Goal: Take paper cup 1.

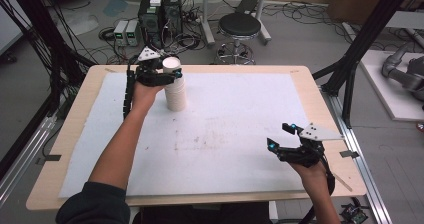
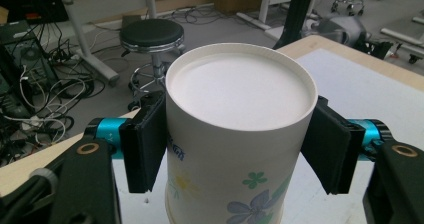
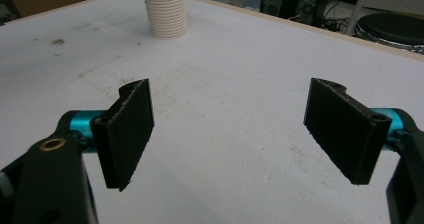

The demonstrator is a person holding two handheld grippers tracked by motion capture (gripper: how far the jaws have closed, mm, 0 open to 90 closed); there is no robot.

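High view: stool (image 1: 240,26) beyond cup stack (image 1: 174,90).

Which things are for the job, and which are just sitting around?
For the job: stack of paper cups, top cup, left gripper, right gripper.
Just around: stool, computer boxes, floor cables.
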